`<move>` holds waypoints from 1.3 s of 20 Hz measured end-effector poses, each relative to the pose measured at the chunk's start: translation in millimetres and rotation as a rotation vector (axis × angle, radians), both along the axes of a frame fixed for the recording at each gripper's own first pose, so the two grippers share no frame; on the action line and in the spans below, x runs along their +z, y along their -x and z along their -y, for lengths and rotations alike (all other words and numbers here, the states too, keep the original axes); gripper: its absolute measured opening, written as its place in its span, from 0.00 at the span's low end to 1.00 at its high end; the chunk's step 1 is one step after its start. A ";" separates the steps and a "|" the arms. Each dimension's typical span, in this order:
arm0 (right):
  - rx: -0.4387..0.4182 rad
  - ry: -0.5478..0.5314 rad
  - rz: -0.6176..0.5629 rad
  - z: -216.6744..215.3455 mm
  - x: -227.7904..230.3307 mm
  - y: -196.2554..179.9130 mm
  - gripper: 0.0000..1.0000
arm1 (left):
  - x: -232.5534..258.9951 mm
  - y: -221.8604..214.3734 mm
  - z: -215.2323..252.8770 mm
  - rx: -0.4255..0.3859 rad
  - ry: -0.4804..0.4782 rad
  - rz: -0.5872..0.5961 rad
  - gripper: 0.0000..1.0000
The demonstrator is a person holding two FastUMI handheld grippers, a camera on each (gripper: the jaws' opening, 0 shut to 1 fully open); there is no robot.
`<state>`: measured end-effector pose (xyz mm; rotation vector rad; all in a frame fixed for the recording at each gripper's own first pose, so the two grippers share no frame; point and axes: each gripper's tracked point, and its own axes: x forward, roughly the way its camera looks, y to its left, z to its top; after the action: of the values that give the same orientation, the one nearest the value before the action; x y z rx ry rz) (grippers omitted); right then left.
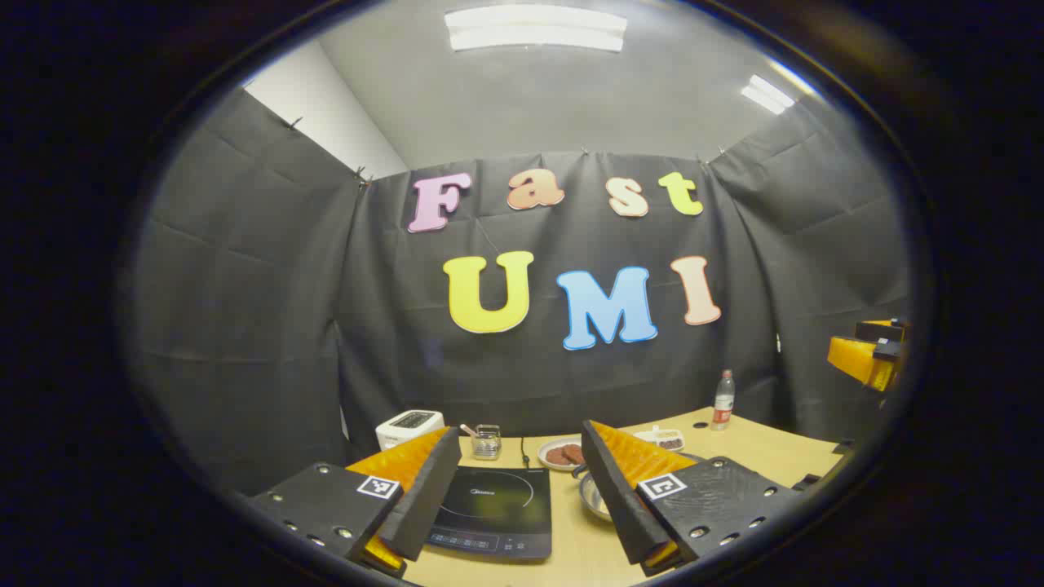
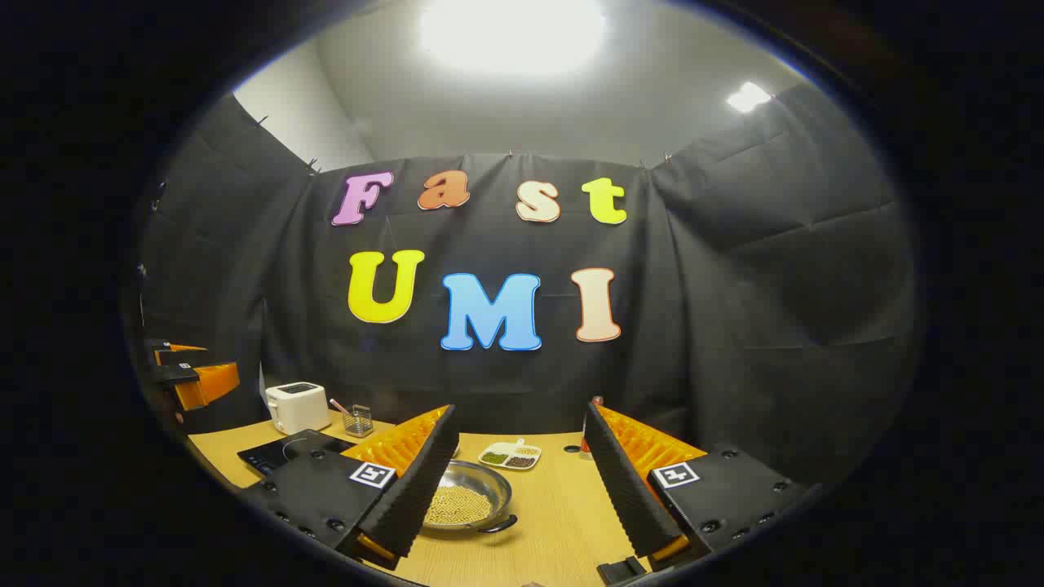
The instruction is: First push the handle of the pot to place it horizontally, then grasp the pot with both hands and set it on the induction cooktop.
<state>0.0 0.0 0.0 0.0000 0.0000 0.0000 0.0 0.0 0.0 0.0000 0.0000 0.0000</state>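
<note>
**Hovering wide above the pot**

You are holding the left gripper [image 1: 522, 505] and right gripper [image 2: 522, 489] with jaws spread wide, gripping nothing. The pot [image 2: 465, 501] is sitting beside the induction cooktop [image 1: 493, 509]; shoving its handle [image 2: 499, 524] hard risks spilling beans.

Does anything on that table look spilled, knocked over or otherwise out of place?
Nothing stands out. The pot sits upright on the table with its yellow grains inside it, none scattered around. The cooktop lies flat, and the toaster and bottle stand upright. Both grippers hang open above the table, touching nothing.
</note>
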 end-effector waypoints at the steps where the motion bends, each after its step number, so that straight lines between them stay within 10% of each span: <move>1: -0.001 -0.005 0.001 0.4 0.0 1.1 0.96 | 0.5 3.3 -3.0 0.007 -0.010 0.002 0.88; 26: -0.009 -0.017 -0.031 -11.3 -7.9 -14.8 0.96 | 9.5 -0.7 -7.6 0.017 -0.015 0.025 0.90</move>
<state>14.8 11.3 -7.9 0.0174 0.0309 -0.0092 0.7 7.6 9.5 0.0147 -0.0251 0.0170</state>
